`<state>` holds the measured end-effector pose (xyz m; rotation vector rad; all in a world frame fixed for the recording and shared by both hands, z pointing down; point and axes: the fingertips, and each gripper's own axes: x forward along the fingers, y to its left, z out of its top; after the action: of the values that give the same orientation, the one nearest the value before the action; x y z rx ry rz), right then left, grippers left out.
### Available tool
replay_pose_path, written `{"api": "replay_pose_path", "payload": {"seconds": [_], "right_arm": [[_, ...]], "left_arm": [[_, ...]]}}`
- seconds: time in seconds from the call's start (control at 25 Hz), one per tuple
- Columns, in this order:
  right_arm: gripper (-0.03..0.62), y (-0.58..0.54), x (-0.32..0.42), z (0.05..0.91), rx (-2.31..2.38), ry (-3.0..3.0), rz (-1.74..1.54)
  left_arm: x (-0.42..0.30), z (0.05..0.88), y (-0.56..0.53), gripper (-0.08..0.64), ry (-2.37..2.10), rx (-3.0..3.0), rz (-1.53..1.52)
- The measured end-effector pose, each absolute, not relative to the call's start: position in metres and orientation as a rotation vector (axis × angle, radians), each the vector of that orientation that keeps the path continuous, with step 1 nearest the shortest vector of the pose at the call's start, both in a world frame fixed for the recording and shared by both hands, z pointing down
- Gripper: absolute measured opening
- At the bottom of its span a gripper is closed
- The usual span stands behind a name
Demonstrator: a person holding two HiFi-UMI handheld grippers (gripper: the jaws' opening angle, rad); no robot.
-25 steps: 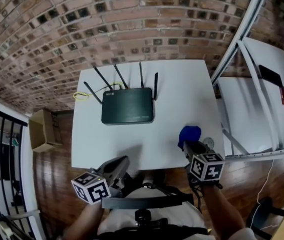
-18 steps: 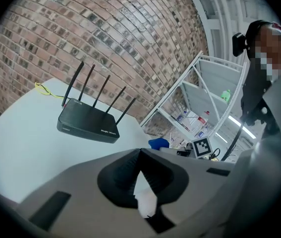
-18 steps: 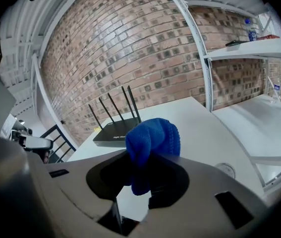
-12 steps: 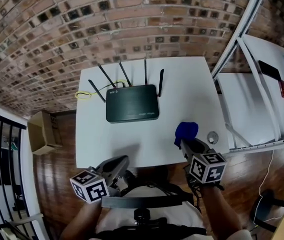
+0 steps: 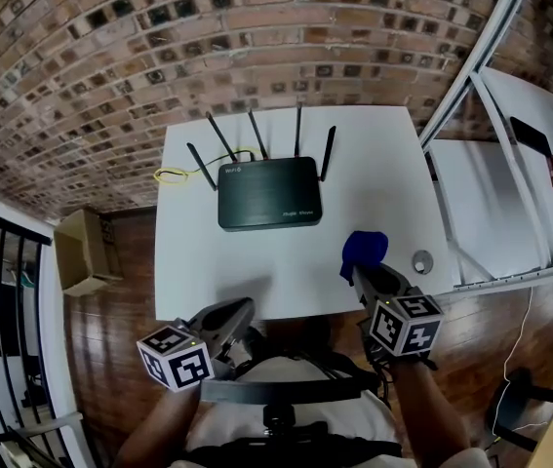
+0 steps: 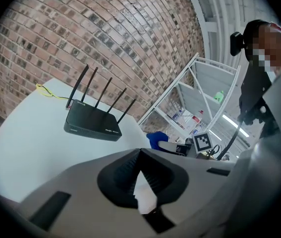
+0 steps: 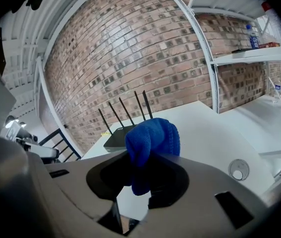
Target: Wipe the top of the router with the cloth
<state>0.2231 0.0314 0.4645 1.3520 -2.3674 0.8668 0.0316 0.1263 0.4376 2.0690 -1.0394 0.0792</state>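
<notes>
A black router [image 5: 268,193] with several upright antennas sits at the back middle of the white table [image 5: 374,174]. My right gripper [image 5: 368,273] is shut on a bunched blue cloth [image 5: 365,251] above the table's front right, apart from the router. In the right gripper view the cloth [image 7: 153,141] bulges out of the jaws, with the router [image 7: 119,138] beyond it. My left gripper [image 5: 229,317] hangs at the table's front edge, shut and holding nothing. The left gripper view shows the router [image 6: 92,123] ahead and the cloth [image 6: 156,138] to the right.
A yellow cable [image 5: 172,175] loops behind the router's left side. A round disc [image 5: 420,261] lies in the table's right front corner. A white metal shelf frame [image 5: 473,86] borders the right side. A cardboard box [image 5: 83,252] stands on the wooden floor at left.
The head view has shifted a little, so the router and table sit higher and further right in the picture. Both grippers keep almost the same places, and the cloth stays gripped.
</notes>
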Motion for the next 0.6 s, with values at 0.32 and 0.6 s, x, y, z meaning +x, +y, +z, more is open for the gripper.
{"api": "replay_pose_path", "payload": {"seconds": [0.32,0.6], "right_arm": [[0.103,0.036,0.217,0.457,1.351,-2.371,0.831],[0.103,0.043,0.213,0.459,1.334,-2.362,0.828]], "left_arm": [[0.023,0.436,0.134,0.029,-1.038,2.075,0.075],[0.022,0.438,0.142,0.029,-1.026,2.071,0.072]]}}
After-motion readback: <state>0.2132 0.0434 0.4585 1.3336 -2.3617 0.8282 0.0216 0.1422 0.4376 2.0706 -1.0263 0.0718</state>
